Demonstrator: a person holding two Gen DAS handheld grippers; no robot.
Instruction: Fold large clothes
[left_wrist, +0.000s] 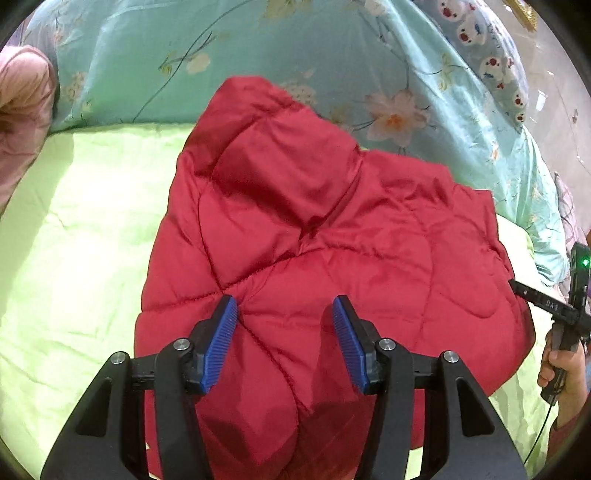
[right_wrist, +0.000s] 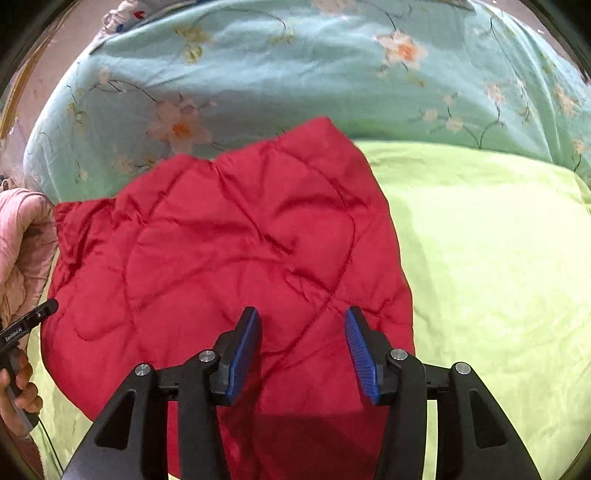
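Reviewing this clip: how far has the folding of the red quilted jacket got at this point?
Done: the red quilted jacket lies on the green sheet as a compact bundle, with one part folded over on top. In hand: nothing; the left tongs and right tongs hover open above it, pads clear of the fabric. Left: whether another fold is needed cannot be told.

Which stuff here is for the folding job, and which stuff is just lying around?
For the job:
- red quilted jacket, lying on the green sheet
- left gripper, open above the jacket
- right gripper, open above it too

Just lying about:
- flowery blue quilt
- pink garment
- cartoon-print pillow
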